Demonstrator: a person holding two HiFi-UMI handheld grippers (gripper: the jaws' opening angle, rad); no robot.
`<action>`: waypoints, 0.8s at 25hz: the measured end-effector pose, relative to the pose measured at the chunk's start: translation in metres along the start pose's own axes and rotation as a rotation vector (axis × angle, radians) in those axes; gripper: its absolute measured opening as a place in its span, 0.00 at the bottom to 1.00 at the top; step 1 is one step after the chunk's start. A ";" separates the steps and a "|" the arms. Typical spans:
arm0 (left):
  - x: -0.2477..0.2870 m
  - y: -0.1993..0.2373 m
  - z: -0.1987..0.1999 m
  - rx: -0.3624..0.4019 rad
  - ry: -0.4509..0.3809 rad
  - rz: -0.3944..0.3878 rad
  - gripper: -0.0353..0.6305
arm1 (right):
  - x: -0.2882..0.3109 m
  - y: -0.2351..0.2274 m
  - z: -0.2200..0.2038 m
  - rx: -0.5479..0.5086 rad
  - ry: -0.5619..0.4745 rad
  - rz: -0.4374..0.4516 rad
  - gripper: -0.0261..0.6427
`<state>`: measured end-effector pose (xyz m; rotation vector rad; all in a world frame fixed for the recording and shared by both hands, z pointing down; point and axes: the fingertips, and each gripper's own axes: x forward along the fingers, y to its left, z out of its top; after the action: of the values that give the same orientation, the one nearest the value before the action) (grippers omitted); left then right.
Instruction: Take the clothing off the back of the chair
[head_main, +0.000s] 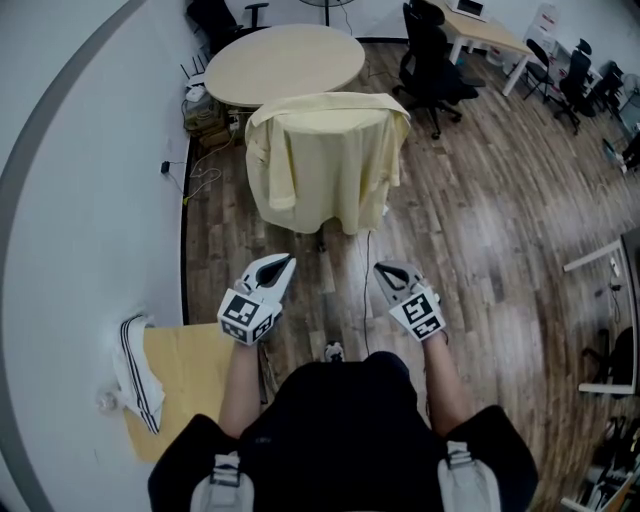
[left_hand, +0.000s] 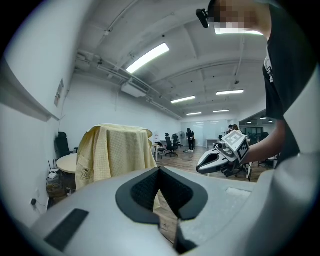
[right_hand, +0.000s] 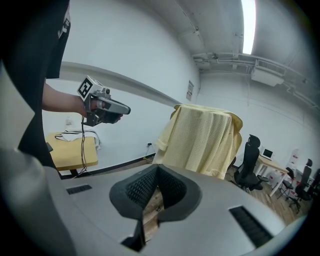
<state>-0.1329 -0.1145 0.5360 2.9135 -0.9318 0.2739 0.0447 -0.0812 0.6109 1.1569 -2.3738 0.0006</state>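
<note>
A pale yellow shirt (head_main: 325, 160) hangs draped over the back of a chair, hiding nearly all of it. The same shirt (left_hand: 117, 152) stands ahead in the left gripper view, and the shirt (right_hand: 202, 142) fills the middle of the right gripper view. My left gripper (head_main: 284, 262) is shut and empty, a short way in front of the shirt's lower left. To its right my right gripper (head_main: 382, 270) is shut too, holding nothing, and stays clear of the cloth. Each gripper shows in the other's view: the right gripper (left_hand: 202, 167) and the left gripper (right_hand: 125, 108).
A round wooden table (head_main: 285, 62) stands behind the chair. Black office chairs (head_main: 432, 62) and desks are at the back right. A white wall runs along the left, with a low yellow table (head_main: 185, 385) holding striped cloth (head_main: 135, 370). The floor is wood plank.
</note>
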 end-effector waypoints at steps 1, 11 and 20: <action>0.001 0.002 0.000 0.000 0.000 -0.003 0.05 | 0.000 -0.001 -0.001 0.002 0.003 -0.003 0.03; -0.003 0.009 -0.005 -0.004 0.003 -0.015 0.05 | 0.003 0.000 0.002 0.013 0.012 -0.028 0.03; -0.007 0.024 -0.003 -0.012 -0.004 0.018 0.05 | 0.014 -0.005 0.008 0.017 0.024 -0.025 0.03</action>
<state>-0.1525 -0.1297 0.5379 2.8974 -0.9572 0.2627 0.0376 -0.0961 0.6094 1.1872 -2.3428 0.0262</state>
